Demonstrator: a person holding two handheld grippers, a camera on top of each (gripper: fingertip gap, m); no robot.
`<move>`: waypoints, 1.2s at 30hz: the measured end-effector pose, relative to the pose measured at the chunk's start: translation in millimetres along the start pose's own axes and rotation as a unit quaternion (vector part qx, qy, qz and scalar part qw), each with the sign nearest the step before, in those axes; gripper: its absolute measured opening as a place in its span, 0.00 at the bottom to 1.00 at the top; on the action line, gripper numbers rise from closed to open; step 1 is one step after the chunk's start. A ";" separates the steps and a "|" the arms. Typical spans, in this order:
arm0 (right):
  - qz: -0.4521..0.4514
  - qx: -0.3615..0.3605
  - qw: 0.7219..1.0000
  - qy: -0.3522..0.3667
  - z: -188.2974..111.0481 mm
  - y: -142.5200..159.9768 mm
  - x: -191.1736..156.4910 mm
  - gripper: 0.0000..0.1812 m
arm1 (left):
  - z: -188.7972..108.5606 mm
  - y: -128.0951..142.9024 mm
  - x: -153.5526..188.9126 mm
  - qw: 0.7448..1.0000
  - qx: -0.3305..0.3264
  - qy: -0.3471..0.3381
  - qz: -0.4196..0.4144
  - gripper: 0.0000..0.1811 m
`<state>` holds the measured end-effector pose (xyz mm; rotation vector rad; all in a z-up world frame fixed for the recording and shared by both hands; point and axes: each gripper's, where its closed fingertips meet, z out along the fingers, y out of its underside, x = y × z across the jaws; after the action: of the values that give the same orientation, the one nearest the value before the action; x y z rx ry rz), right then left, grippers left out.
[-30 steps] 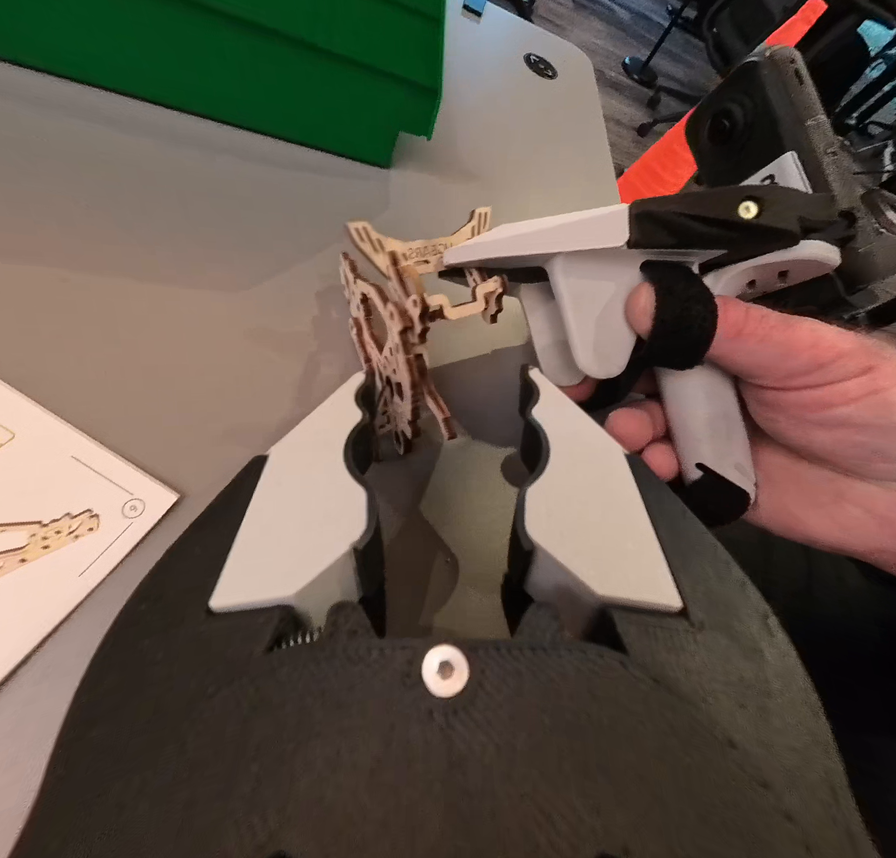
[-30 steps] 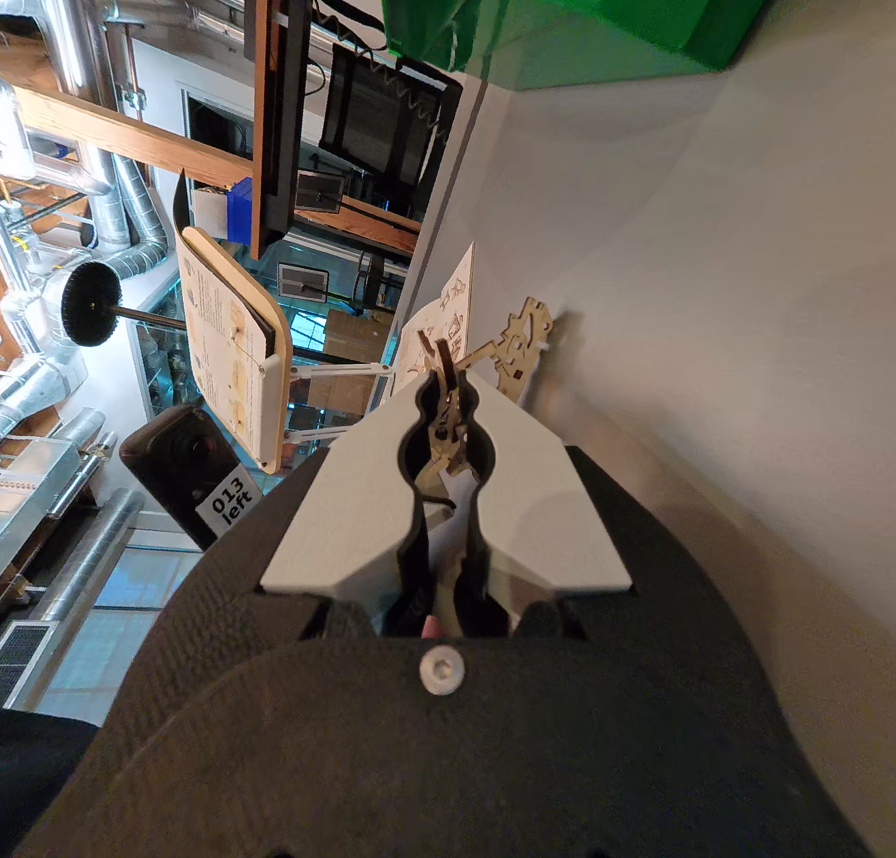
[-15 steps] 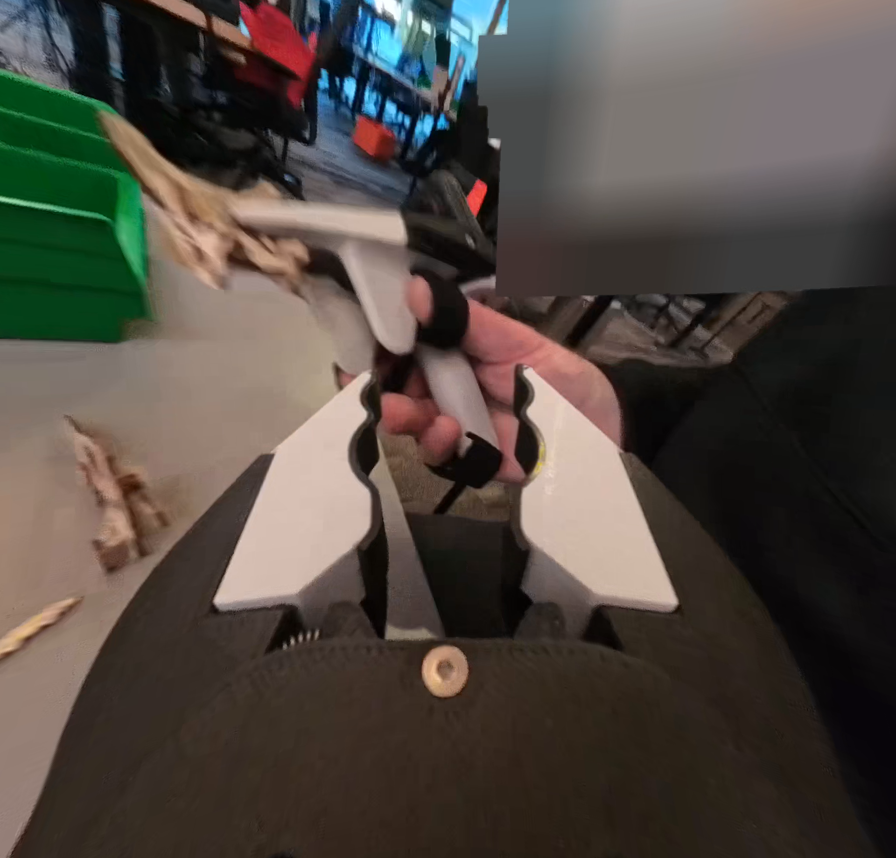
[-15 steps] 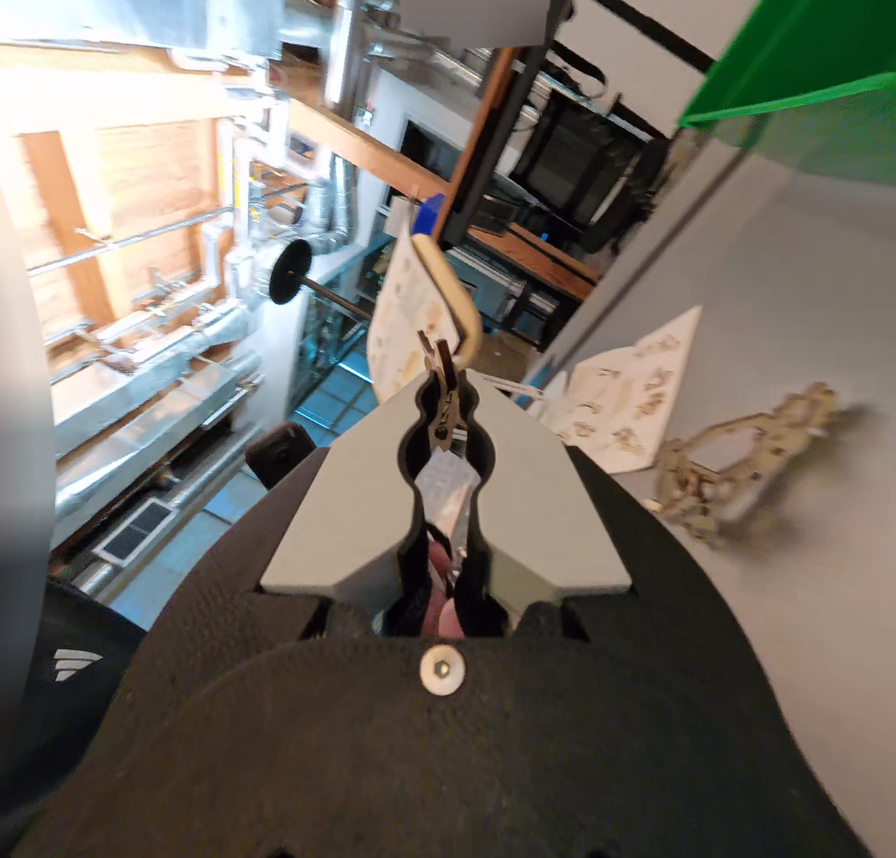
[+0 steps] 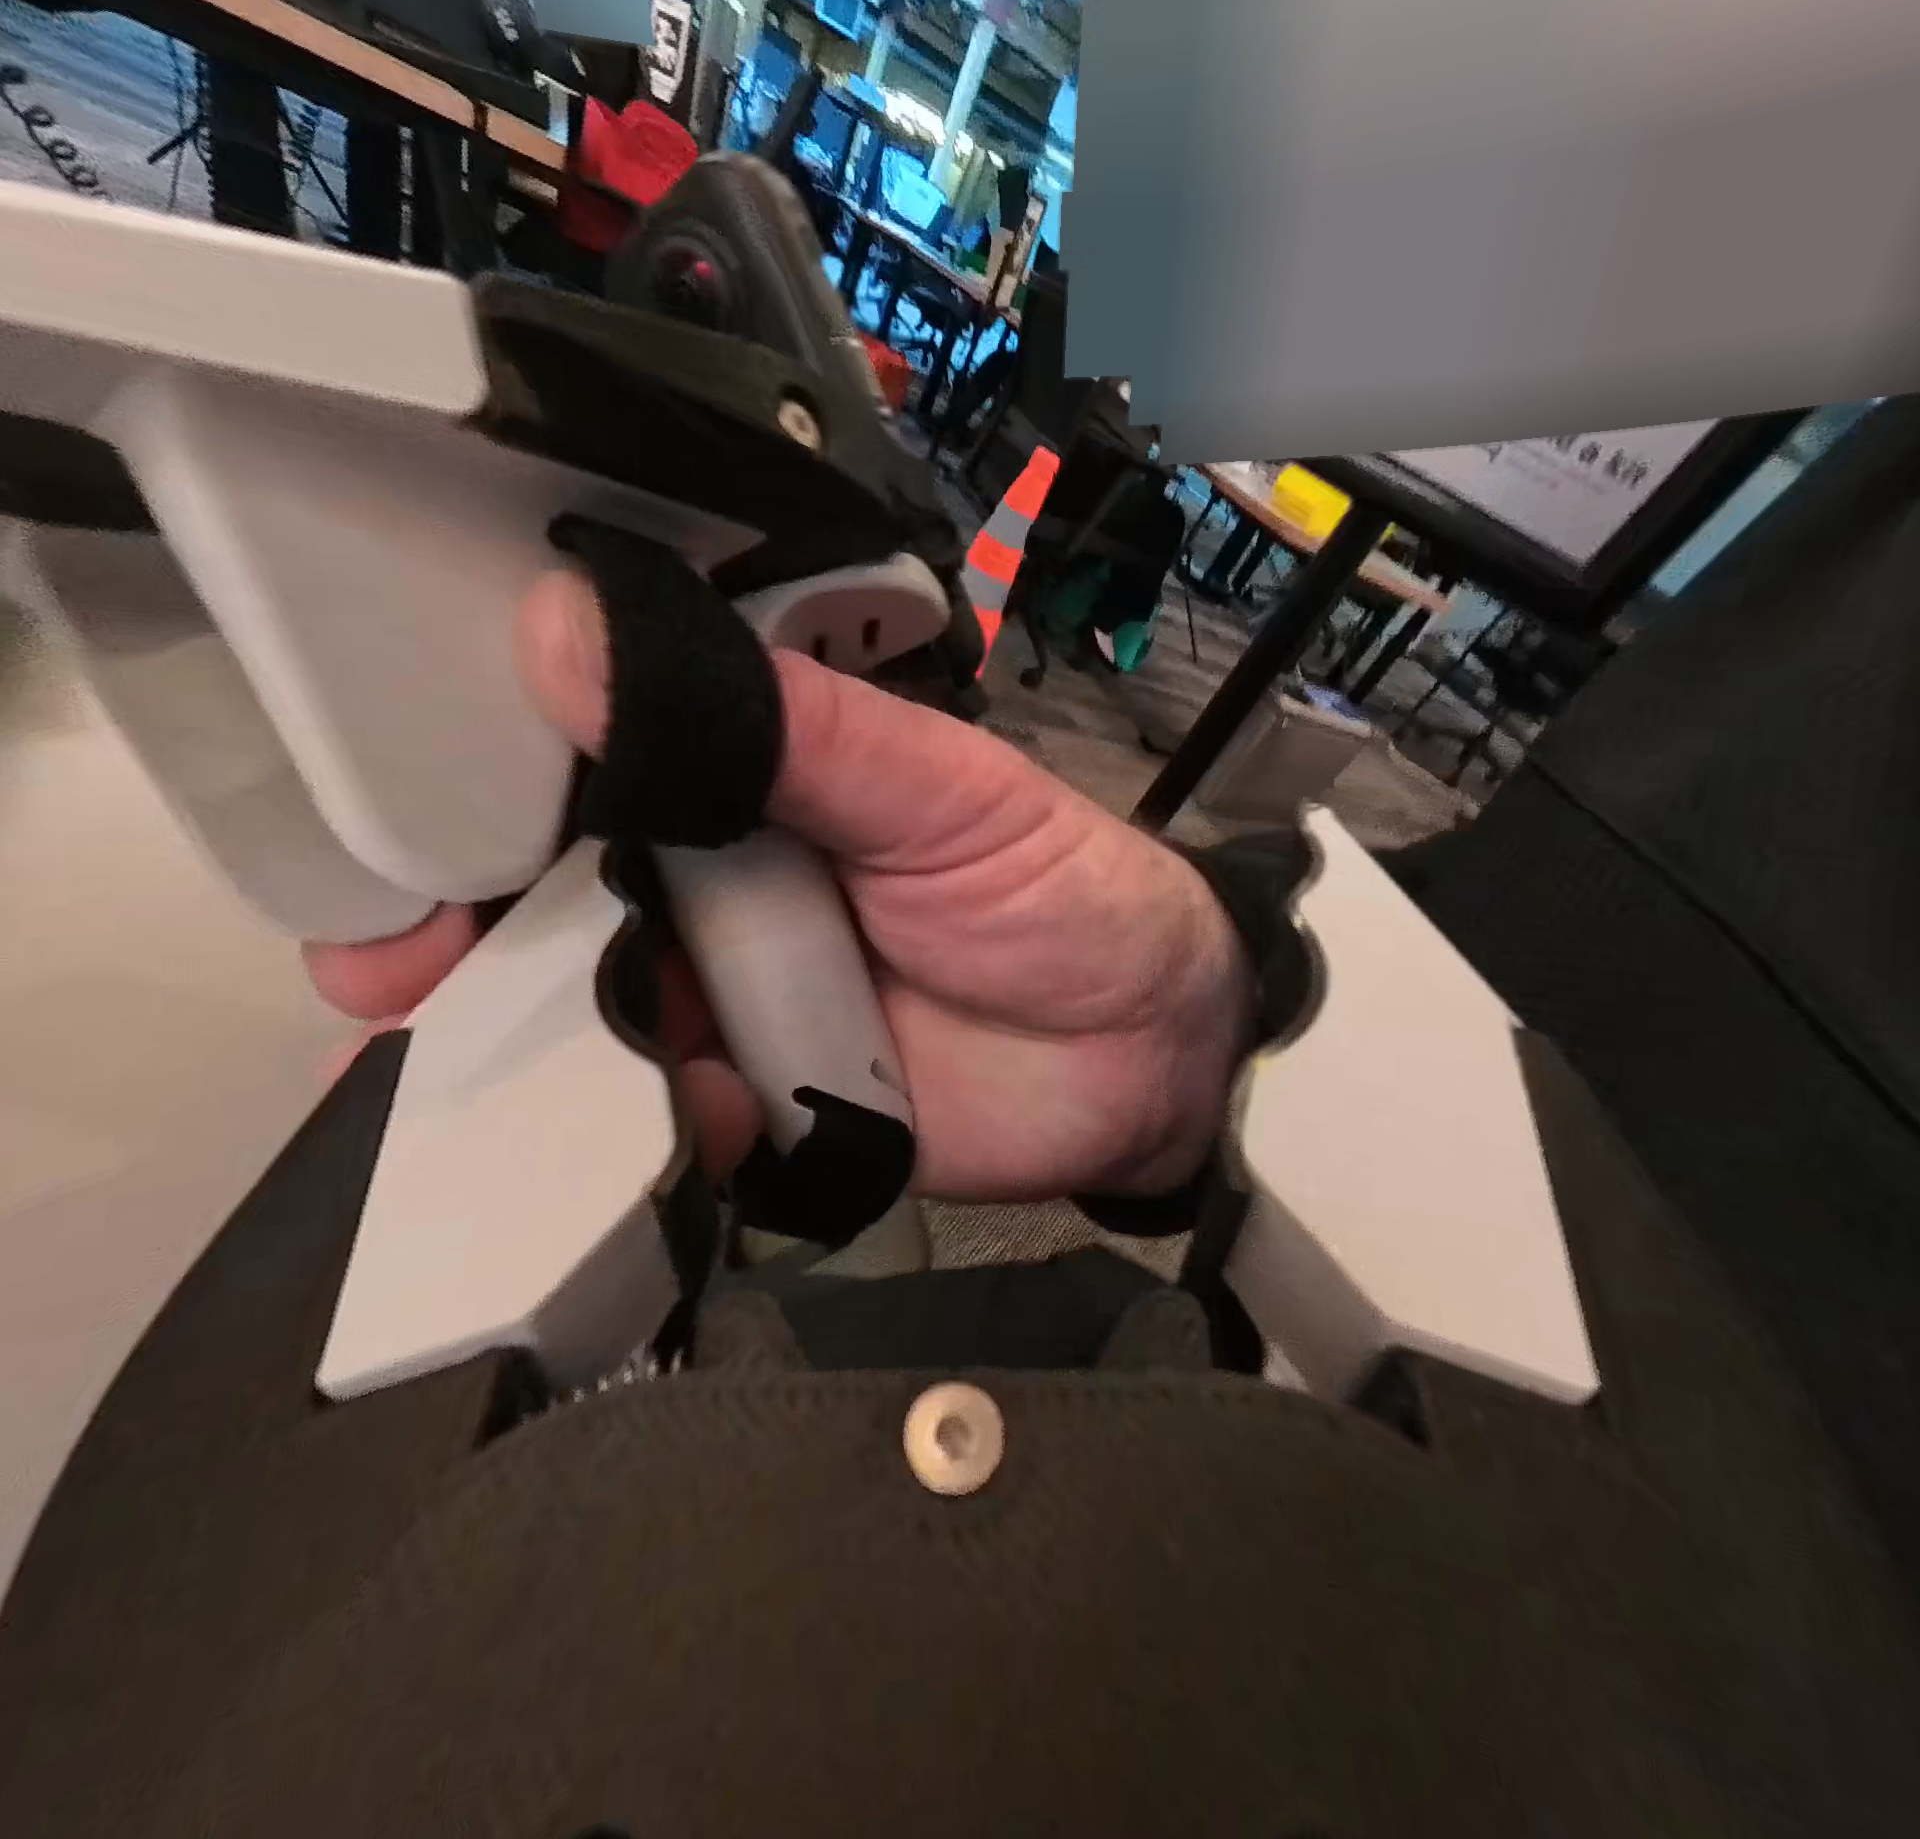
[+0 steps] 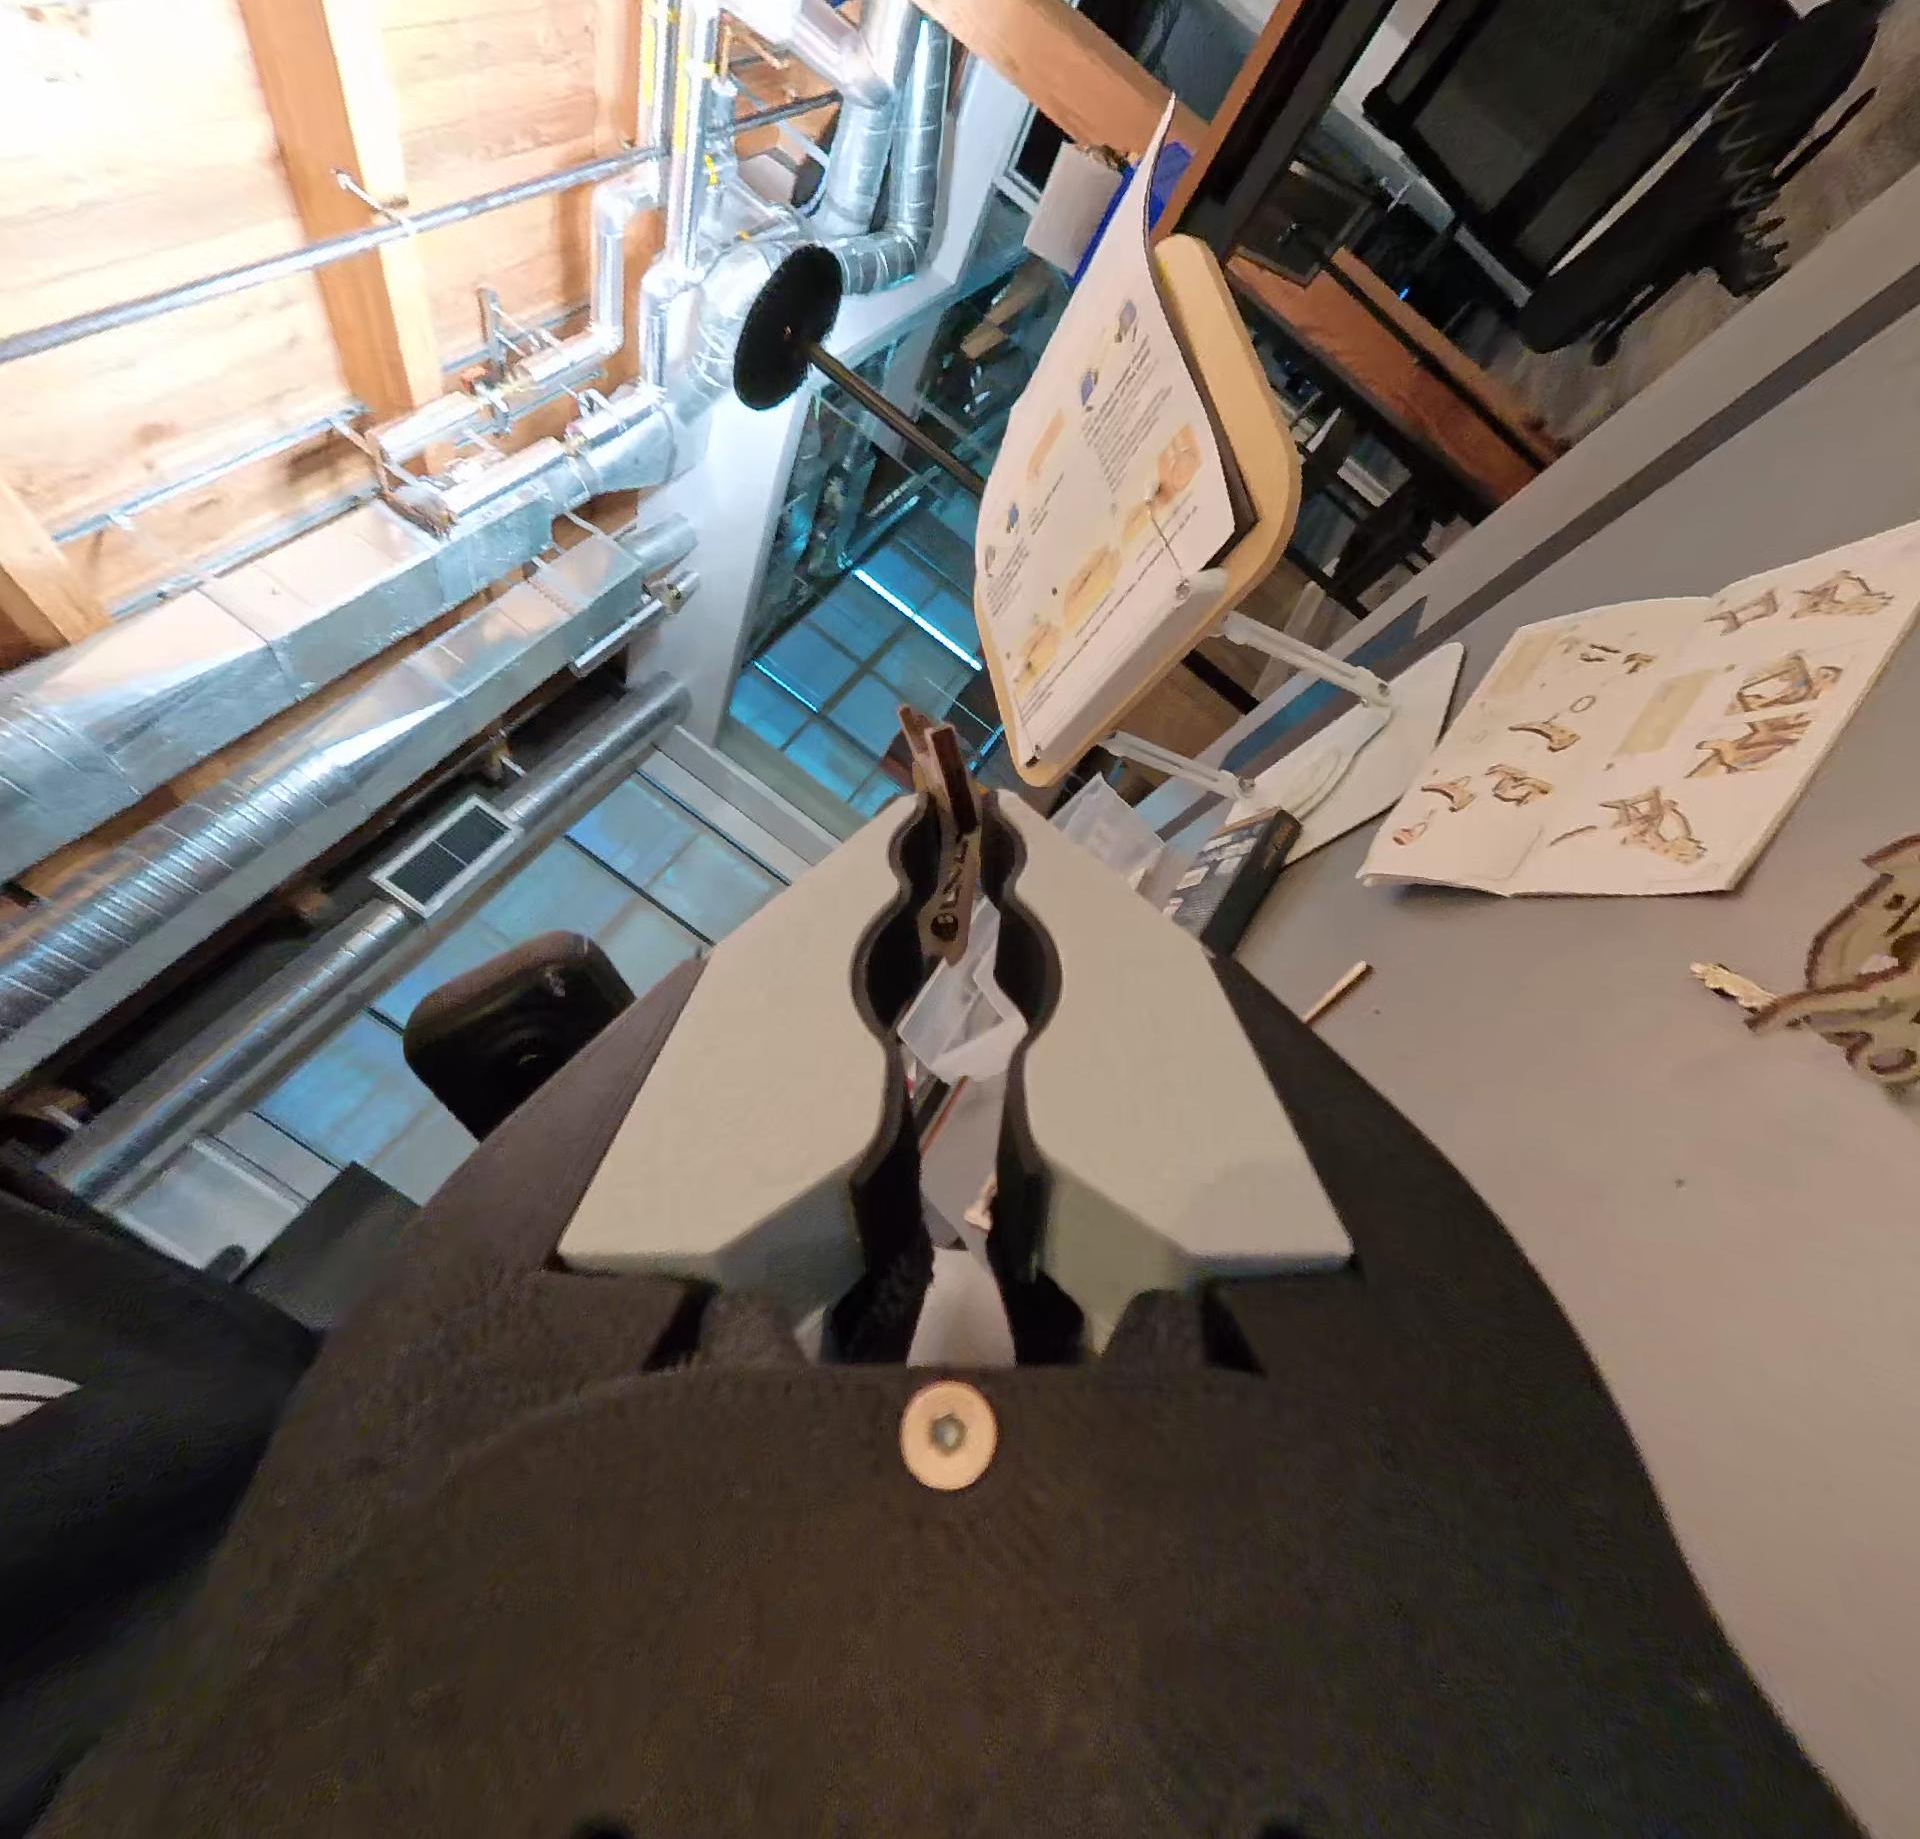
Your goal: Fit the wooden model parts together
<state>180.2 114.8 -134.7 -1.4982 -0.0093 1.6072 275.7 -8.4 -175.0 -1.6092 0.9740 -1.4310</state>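
Left gripper [image 5: 961, 968] gapes empty; right gripper [image 6: 954, 859] pinches a half-hidden wooden part [image 6: 943, 802]

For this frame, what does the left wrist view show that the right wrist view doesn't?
Only the left wrist view: the open left claw, empty, facing the person's hand gripping the other tool's handle. Only the right wrist view: the right claw shut on a small brown wooden piece, the open instruction booklet, the pale wooden model. Both: the grey table.
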 end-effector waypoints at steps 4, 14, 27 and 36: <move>-0.008 -0.024 1.000 0.005 -5.7 9.7 0.7 0.02 | 3.0 1.9 -10.4 0.998 0.023 -0.021 -0.047 0.47; 0.015 -0.021 0.999 -0.021 -9.0 14.3 0.5 0.02 | 3.9 4.0 7.4 0.995 0.010 0.022 -0.099 0.68; -0.011 -0.037 0.988 -0.152 -10.7 51.9 -82.3 0.02 | -137.5 -17.6 21.5 0.971 0.195 -0.139 0.019 0.35; 0.004 -0.073 0.981 -0.177 27.3 92.0 -81.1 0.03 | -172.6 -42.5 -18.7 0.950 0.258 -0.174 0.034 0.14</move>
<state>92.2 27.4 -114.9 -1.3007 -0.3280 1.8958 104.7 17.7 -129.7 -1.3519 0.4010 -1.1738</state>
